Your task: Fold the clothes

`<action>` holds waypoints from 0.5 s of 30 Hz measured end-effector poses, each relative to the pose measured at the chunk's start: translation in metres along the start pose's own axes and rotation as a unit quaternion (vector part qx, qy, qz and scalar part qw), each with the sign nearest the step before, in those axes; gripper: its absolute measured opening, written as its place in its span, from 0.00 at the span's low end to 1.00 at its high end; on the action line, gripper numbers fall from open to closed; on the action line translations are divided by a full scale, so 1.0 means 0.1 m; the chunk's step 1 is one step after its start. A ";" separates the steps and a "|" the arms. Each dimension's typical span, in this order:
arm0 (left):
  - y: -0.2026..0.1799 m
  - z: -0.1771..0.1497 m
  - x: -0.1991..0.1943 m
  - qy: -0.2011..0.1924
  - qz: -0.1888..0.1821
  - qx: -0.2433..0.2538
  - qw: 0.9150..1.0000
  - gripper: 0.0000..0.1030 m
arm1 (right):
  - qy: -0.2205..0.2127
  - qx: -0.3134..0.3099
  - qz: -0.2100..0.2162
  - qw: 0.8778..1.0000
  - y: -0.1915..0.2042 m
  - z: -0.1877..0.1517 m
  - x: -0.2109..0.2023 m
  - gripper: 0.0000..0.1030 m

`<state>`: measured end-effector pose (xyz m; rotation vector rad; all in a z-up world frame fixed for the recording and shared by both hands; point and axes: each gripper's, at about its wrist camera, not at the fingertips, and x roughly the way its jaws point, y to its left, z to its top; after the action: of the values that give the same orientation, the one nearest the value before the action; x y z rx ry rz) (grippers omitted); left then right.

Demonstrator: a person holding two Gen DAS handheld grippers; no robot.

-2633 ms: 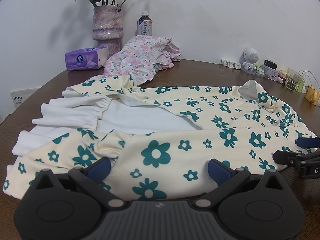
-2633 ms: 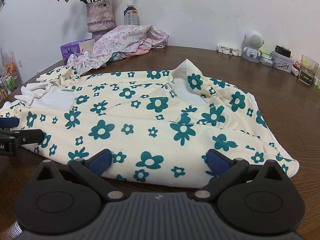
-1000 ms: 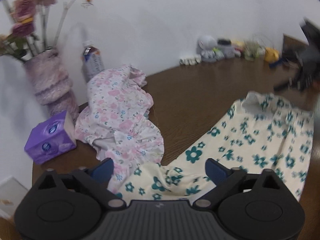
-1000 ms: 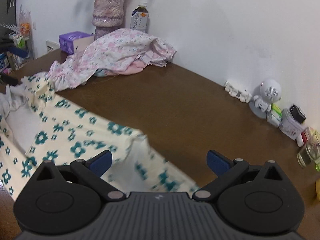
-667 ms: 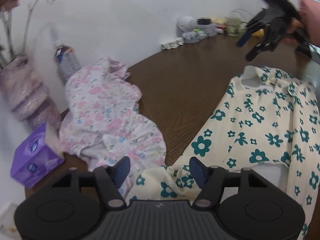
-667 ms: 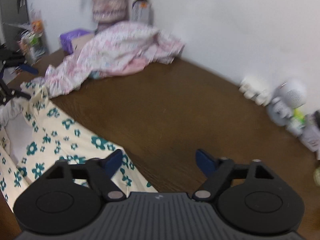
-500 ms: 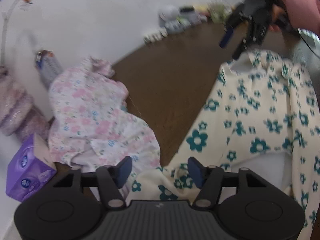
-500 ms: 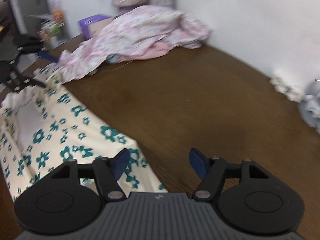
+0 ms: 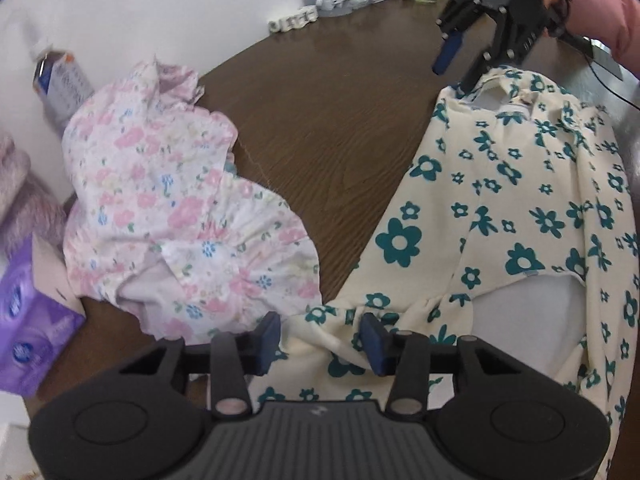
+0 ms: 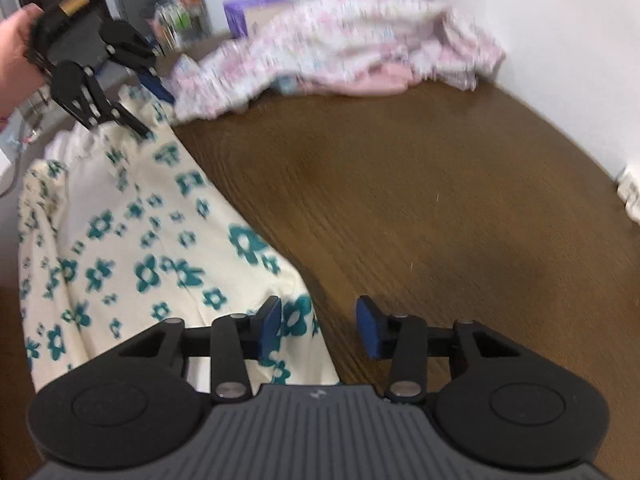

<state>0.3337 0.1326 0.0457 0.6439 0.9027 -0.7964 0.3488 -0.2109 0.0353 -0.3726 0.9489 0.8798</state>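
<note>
On tabletop [image 9: 340,92] | left gripper [image 9: 322,336] fingers closing around dress [image 9: 500,208] hem | right gripper [image 10: 318,326] fingers closing, dress edge between

Two garments: one cream dress [image 9: 500,216], one pink floral heap [image 9: 168,208]. Two grippers [image 9: 322,336] [image 10: 318,326], one tissue box [image 9: 24,320], one bottle [image 9: 60,84].

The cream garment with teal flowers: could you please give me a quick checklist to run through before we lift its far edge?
1. Fabric of the cream garment between left gripper jaws: ok, jaws closing.
2. Garment corner between right gripper jaws: ok, jaws closing.
3. Pads pressing on cloth: not ok yet.
4. Pink floral garment out of the left grip: cannot tell, it lies against one finger.
5. Bare table beyond the edge: ok.
</note>
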 end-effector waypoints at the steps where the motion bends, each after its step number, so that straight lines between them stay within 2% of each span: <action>1: 0.02 0.00 -0.03 -0.002 -0.001 0.000 1.000 0.42 | -0.015 0.007 0.007 1.000 -0.03 0.01 -0.07 0.41; 4: 0.07 -0.04 -0.05 0.001 0.000 -0.013 1.000 0.42 | -0.057 0.034 0.017 0.998 -0.14 0.03 -0.25 0.41; 6: 0.07 -0.07 -0.02 0.010 0.000 -0.018 1.000 0.40 | -0.060 0.046 0.011 0.997 -0.19 0.05 -0.24 0.41; 8: 0.03 -0.13 -0.06 0.005 0.000 -0.011 1.000 0.41 | -0.050 0.041 0.012 0.998 -0.17 0.06 -0.15 0.41; 13: 0.08 -0.22 -0.13 -0.014 0.011 -0.037 0.999 0.41 | -0.032 0.036 0.031 0.998 -0.17 0.08 0.03 0.41; 15: 0.08 -0.17 -0.14 -0.024 0.009 -0.034 0.999 0.41 | -0.020 0.032 0.032 0.999 -0.17 0.08 0.10 0.36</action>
<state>0.3279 0.1547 0.0511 0.5700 0.8758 -0.7588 0.3695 -0.2114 0.0299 -0.2700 0.9538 0.9088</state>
